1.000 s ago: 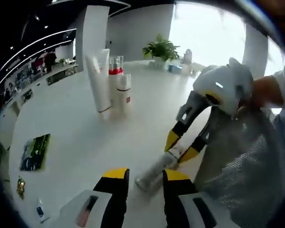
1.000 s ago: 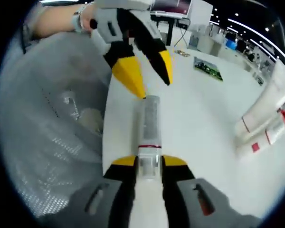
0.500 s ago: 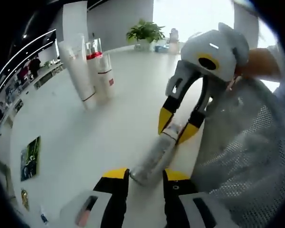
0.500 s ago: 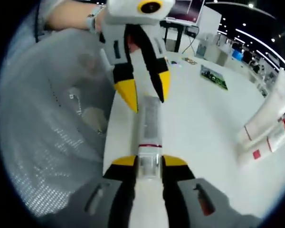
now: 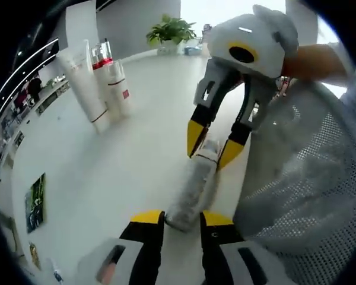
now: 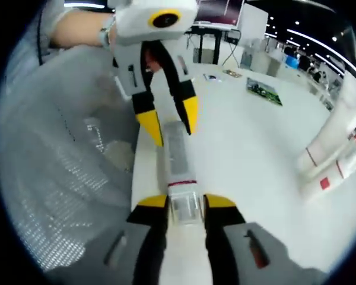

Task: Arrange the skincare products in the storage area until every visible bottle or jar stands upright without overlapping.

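Bottle point(image 5: 193, 193) is lying on the table point(image 5: 107, 172), frosted and slim; my left tongs point(image 5: 181, 221) are straddling its base, open. Right gripper view: my right tongs point(image 6: 184, 205) are clamping its clear cap, and the left tongs' yellow tips are flanking the far end.

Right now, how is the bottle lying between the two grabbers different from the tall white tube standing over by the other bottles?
The silvery bottle lies on its side on the white table; the white tube stands upright. The bottle has the left gripper at one end and the right gripper at the other; nothing touches the tube. The bottle looks grey and see-through, the tube plain white with a red band. Both are long, slim skincare containers.
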`<state>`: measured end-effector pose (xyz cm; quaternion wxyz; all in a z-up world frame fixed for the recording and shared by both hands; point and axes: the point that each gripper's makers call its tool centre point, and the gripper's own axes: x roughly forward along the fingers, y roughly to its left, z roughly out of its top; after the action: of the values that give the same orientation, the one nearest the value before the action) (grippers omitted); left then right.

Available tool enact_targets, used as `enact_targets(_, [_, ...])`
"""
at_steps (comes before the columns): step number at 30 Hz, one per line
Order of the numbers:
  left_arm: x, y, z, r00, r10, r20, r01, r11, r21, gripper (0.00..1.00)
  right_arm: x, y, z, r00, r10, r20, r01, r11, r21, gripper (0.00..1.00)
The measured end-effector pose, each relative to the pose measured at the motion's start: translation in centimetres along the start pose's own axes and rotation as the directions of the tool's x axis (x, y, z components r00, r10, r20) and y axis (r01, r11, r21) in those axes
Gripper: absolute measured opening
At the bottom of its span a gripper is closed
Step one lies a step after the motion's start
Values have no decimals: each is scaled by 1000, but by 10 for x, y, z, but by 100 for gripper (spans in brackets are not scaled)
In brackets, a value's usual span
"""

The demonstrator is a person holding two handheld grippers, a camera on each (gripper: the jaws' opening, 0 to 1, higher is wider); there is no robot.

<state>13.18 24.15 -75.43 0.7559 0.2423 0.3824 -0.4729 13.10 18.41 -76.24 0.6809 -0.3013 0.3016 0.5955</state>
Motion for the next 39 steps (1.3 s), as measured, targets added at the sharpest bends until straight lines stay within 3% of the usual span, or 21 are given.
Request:
enact_targets(3, [2,-2,-2,1000,-6,-11,6,1000,14,24,0,1,1,1000,0,3,0,1000,-6,24])
enact_targets(5, [3,-2,-5,1000,9,-29,-6,994,109,24,0,0,0,1000,2,7,-2,1000,2,24])
enact_targets(7, [5,-5,-9,999,15,-49,-7,988,153,23,0,-1,0,1000,3,13,-3,1000,16,25])
enact_targets(10, [5,-5,-7,1000,-2,-28,5,993,119,22,0,-2,-3,1000,17,18,-19,997,72,26])
enact_targets(12, [5,-5,-7,1000,-7,-24,10,993,115,22,-2,-4,-4,1000,15,22,-16,998,64,27])
enact_targets(17, [5,-4,-7,1000,-13,-15,15,995,97,21,-14,-15,-13,999,-9,-31,13,992,126,26])
enact_targets(25, [5,-2,-6,1000,-7,-4,7,995,102,21,-19,-17,-9,998,-28,-58,32,996,80,22])
enact_targets(32, [5,3,-8,1000,-1,-4,1,998,57,21,-35,-23,13,997,-46,55,39,992,117,22])
enact_targets(37, [6,2,-9,1000,-6,-9,7,999,31,21,-42,-24,33,985,-41,167,14,987,162,21])
enact_targets(38, [6,2,-8,1000,-7,-10,7,1000,28,21,-44,-23,40,978,-36,207,-3,982,187,18])
enact_targets(39, [6,2,-8,1000,-8,-10,8,1000,25,21,-47,-18,53,958,1,286,-72,969,237,4])
